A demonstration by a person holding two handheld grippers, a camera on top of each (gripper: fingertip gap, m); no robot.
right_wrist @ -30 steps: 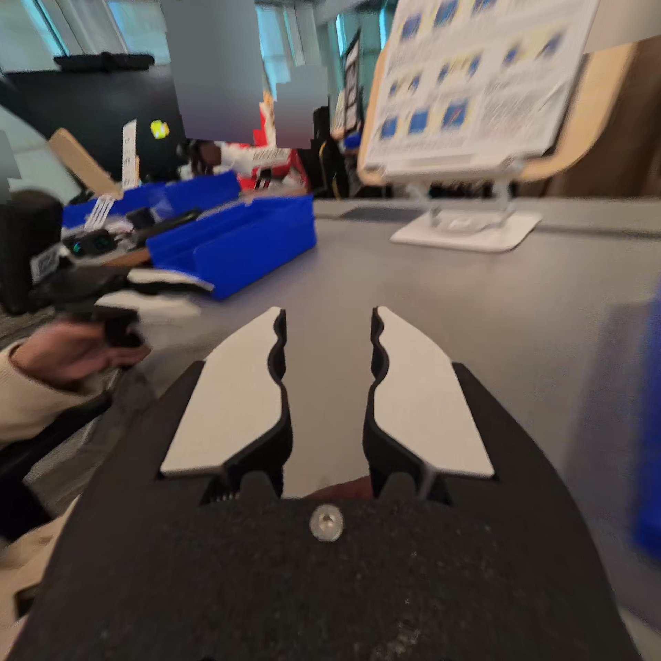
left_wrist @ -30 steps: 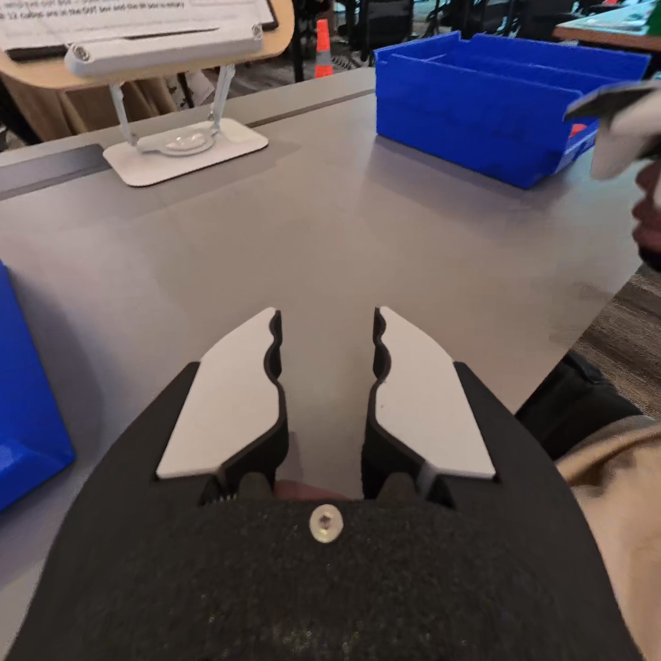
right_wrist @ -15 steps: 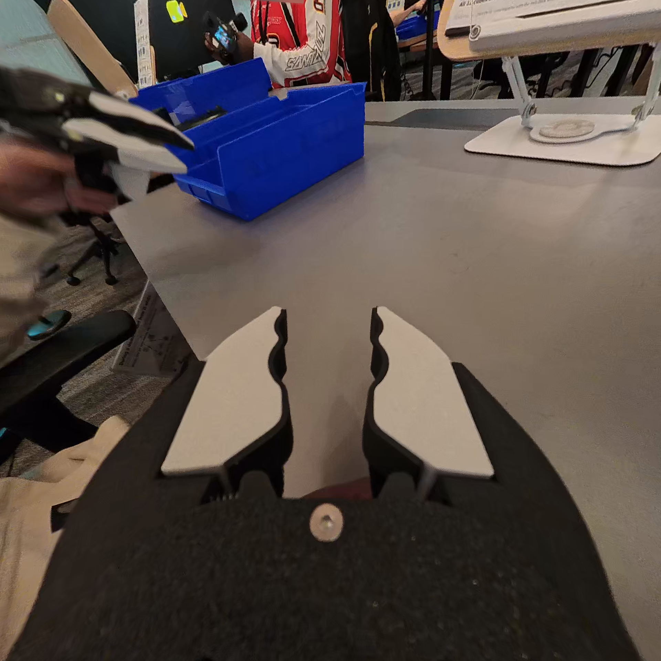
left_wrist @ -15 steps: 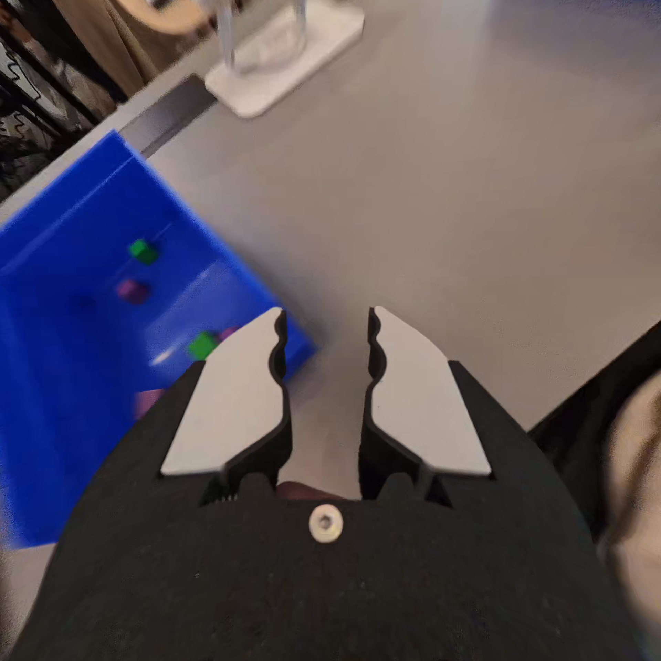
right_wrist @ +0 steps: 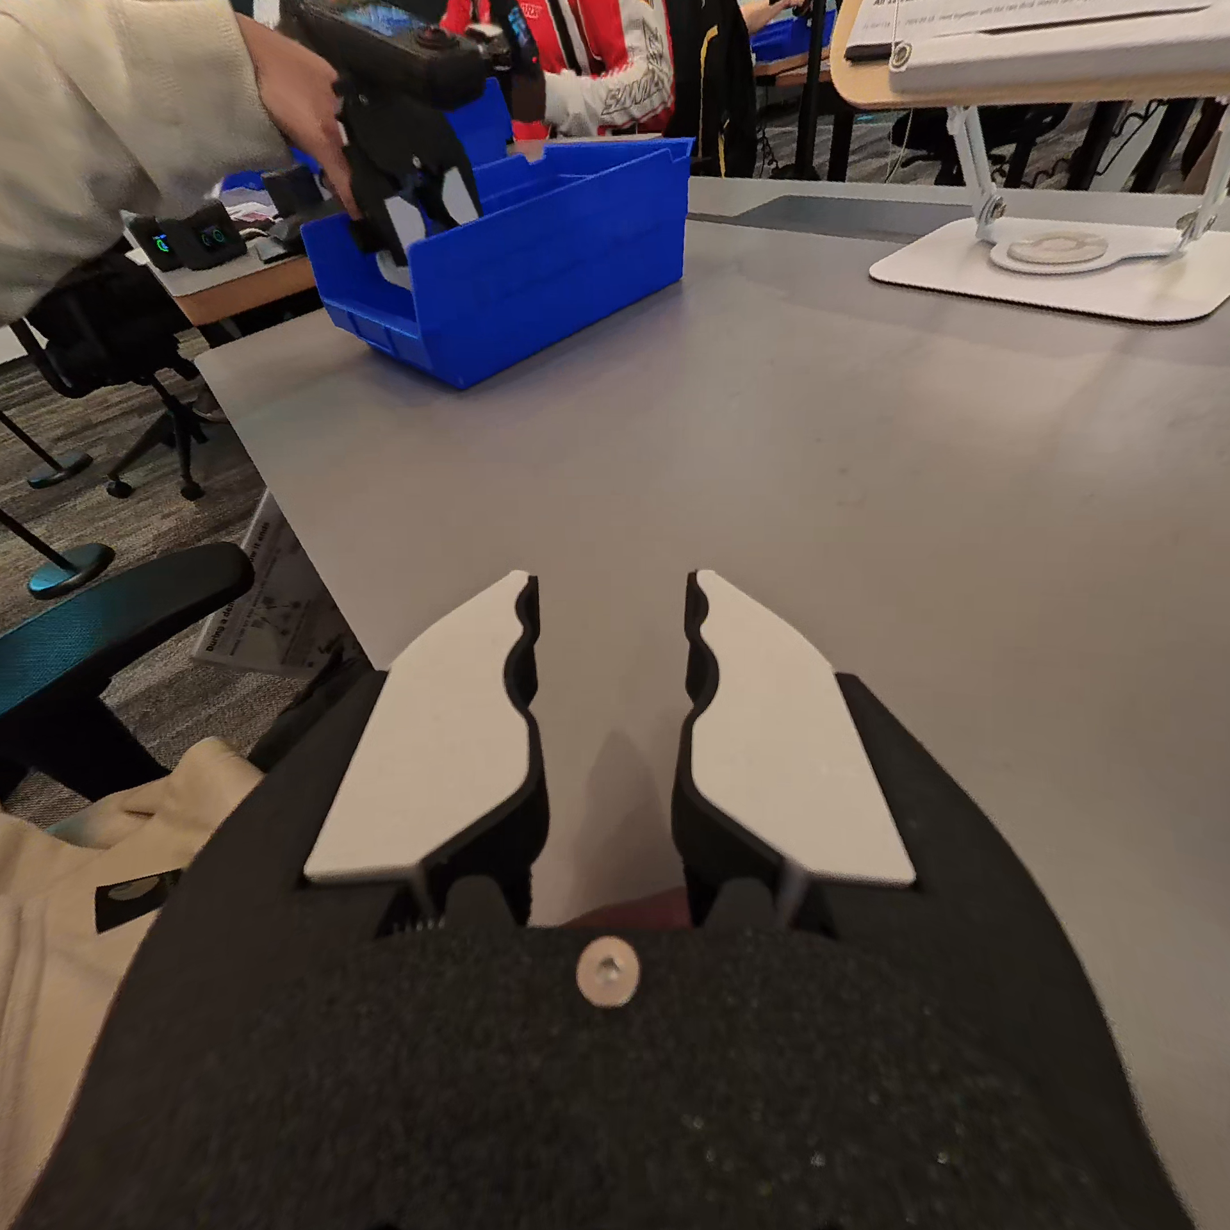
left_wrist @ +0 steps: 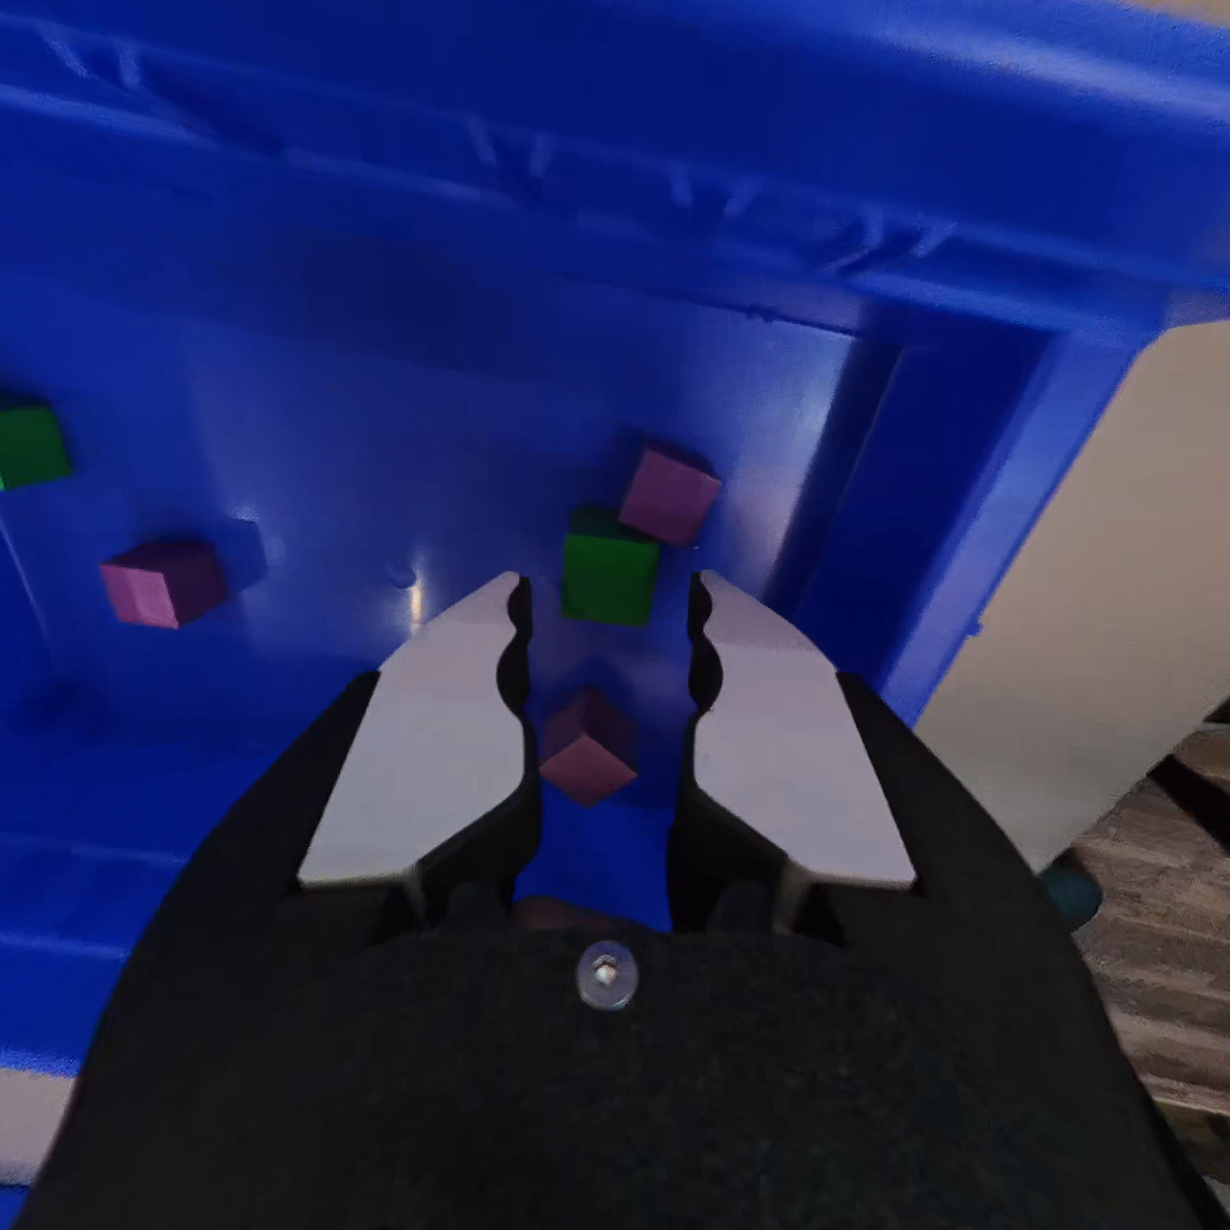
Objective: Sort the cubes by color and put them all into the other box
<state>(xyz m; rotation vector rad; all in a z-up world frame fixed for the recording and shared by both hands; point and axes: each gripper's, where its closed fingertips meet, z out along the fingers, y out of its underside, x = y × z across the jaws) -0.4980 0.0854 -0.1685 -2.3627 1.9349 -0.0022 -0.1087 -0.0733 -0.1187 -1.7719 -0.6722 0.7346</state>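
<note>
Left tongs (left_wrist: 604,586) hanging apart over the blue plastic box (left_wrist: 932,466), lining up on a cube

Small purple cube (left_wrist: 587,749) sits between the jaws, small green cube (left_wrist: 609,569) at 12 o'clock; I'd drop straight, square up, avoid nudging green. Right tongs (right_wrist: 609,582) apart too, empty above the grey surface (right_wrist: 865,499).

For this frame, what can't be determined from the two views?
- Total cube count: the left wrist view cuts a green cube at its left edge, and the left claw covers part of the blue box floor.
- Box contents in the right wrist view: the wall hides them.
- The other box: in neither view.
- Cube contact: not settled; the claw is open.
</note>
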